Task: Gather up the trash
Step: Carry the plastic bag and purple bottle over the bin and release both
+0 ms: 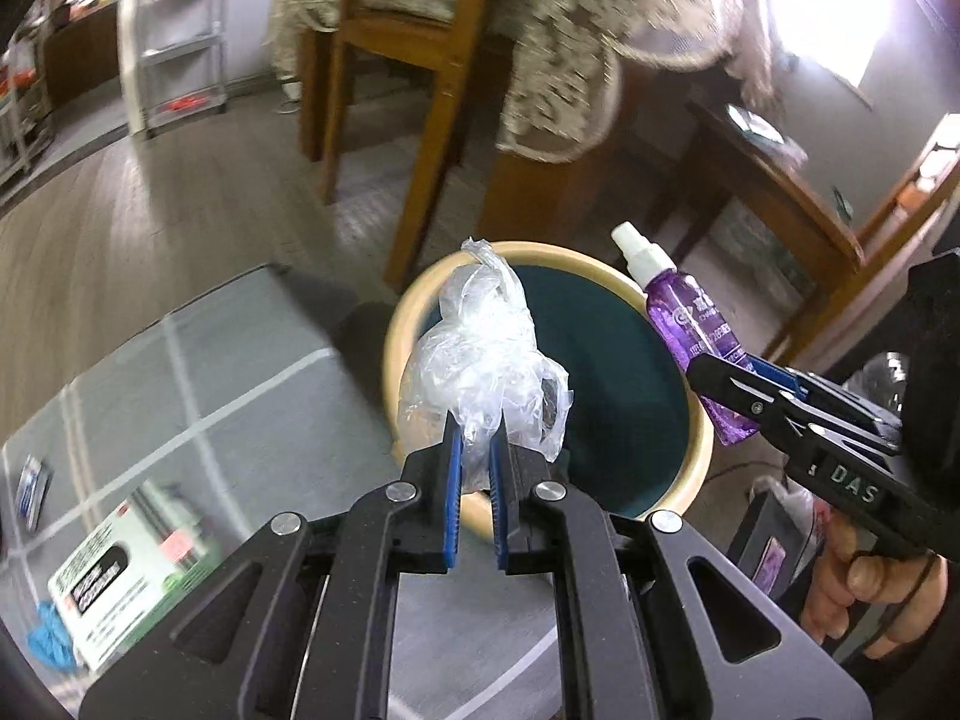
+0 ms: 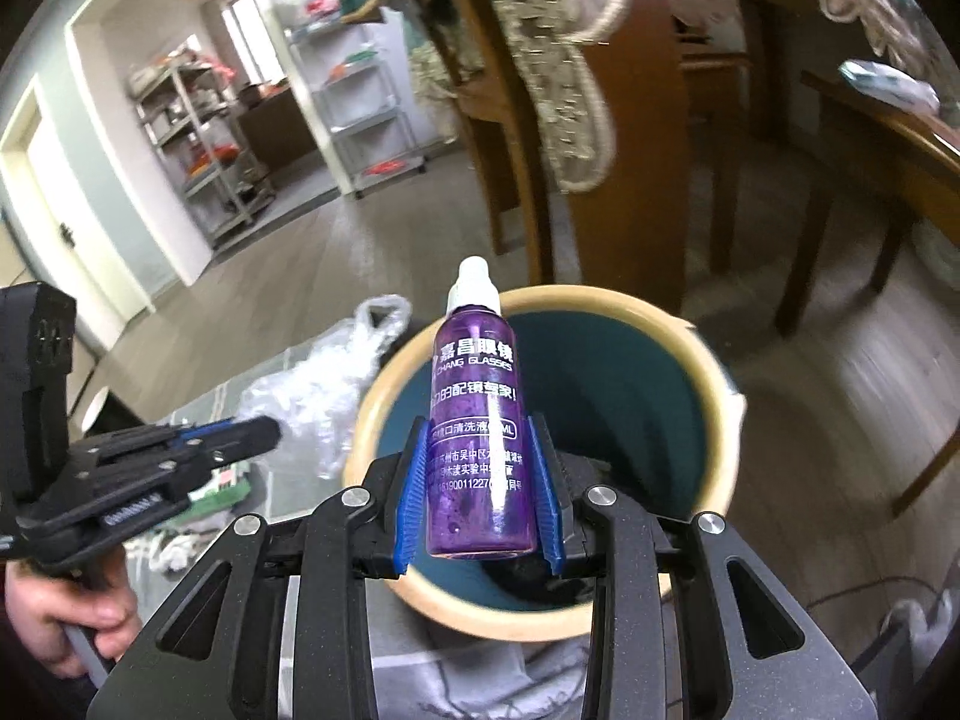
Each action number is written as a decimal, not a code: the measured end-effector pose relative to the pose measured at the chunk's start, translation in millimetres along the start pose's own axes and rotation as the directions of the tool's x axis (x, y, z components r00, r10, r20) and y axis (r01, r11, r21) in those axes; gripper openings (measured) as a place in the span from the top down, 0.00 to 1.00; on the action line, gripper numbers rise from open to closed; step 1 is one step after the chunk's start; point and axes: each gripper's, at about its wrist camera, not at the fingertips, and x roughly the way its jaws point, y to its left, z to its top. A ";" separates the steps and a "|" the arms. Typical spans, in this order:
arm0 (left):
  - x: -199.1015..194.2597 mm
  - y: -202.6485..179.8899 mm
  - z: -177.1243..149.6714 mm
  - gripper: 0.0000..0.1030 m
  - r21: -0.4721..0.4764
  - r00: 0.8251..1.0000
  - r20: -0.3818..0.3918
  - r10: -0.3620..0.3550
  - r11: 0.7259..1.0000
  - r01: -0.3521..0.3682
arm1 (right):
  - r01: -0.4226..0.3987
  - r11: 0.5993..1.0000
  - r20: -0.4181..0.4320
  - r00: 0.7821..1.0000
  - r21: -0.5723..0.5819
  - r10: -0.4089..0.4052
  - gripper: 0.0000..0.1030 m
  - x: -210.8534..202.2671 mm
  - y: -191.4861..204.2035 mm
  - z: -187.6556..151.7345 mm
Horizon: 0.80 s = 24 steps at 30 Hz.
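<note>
My left gripper (image 1: 474,450) is shut on a crumpled clear plastic bag (image 1: 480,354) and holds it over the near-left rim of a round bin (image 1: 606,264) with a tan rim and dark teal inside. My right gripper (image 2: 480,480) is shut on a purple spray bottle (image 2: 480,432) with a white nozzle, held upright over the bin (image 2: 714,384). The bottle (image 1: 690,324) and right gripper (image 1: 738,390) also show in the left wrist view, over the bin's right rim. The bag (image 2: 312,384) and left gripper (image 2: 264,432) show at left in the right wrist view.
A grey low table (image 1: 198,372) with white lines carries a green-and-white box (image 1: 126,570), a blue scrap (image 1: 51,642) and a small packet (image 1: 33,486). Wooden chair (image 1: 414,96) and table legs with a lace cloth (image 1: 570,60) stand behind the bin. Metal shelves (image 2: 372,102) stand far back.
</note>
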 end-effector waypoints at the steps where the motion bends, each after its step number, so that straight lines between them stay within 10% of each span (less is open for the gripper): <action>1: 8.1 -7.5 3.8 0.93 0.022 1.000 -0.015 -0.001 1.000 0.001 | 0.006 1.000 -0.001 1.000 0.014 -0.006 0.68 -0.7 -5.1 0.2; 11: 61.9 -30.2 9.1 0.93 0.110 0.989 -0.147 0.028 0.994 -0.012 | 0.027 0.997 -0.034 0.999 0.067 -0.025 0.68 4.2 -20.1 -1.6; 24: 21.2 4.1 -1.0 0.40 0.044 0.996 -0.069 0.058 0.997 -0.055 | 0.036 0.998 -0.131 0.991 0.052 -0.029 0.67 30.7 -17.8 -7.8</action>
